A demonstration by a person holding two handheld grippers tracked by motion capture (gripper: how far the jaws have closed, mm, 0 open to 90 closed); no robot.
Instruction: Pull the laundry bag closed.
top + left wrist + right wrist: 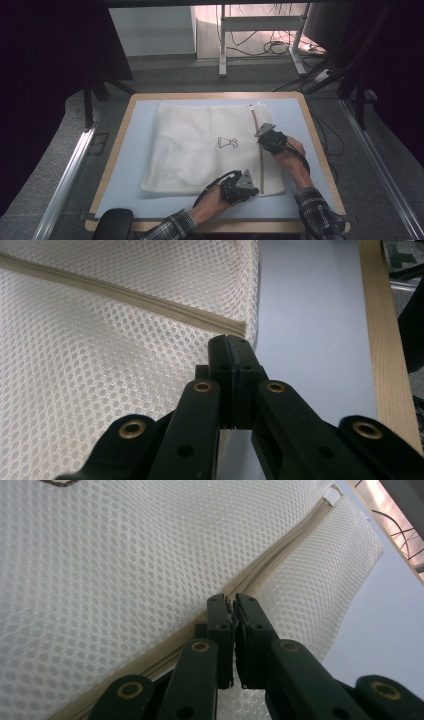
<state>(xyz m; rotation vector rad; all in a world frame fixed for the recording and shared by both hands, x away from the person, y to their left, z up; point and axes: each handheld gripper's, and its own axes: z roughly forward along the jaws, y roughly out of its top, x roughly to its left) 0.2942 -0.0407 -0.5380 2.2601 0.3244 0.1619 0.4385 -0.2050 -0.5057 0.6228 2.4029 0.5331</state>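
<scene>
**One mesh bag, two grippers at its zipper**

A single white mesh laundry bag (200, 150) lies flat on the pale blue mat (135, 150) that covers the table, roughly in the middle and spreading toward the right side. Its fabric is an open honeycomb net, slightly rumpled on the left half, with one small dark printed emblem (227, 143) near the centre. One beige zipper (261, 165) runs along the bag's right side from the far edge to the near edge; in the left gripper view its closed teeth end (235, 329) close to the bag's corner.

Two grippers work at this zipper. The left gripper (248, 190) sits at the near end of the zipper line, its jaws pressed fully together at the bag's edge; whether they pinch mesh there I cannot tell. The right gripper (264, 136) sits farther up the same line, and in the right gripper view its jaws are closed tight right on the zipper track (260, 575), seemingly nipping something small between the tips.

Two plaid-sleeved forearms enter from the near edge. The table's wooden rim (320, 150) frames the mat.
</scene>
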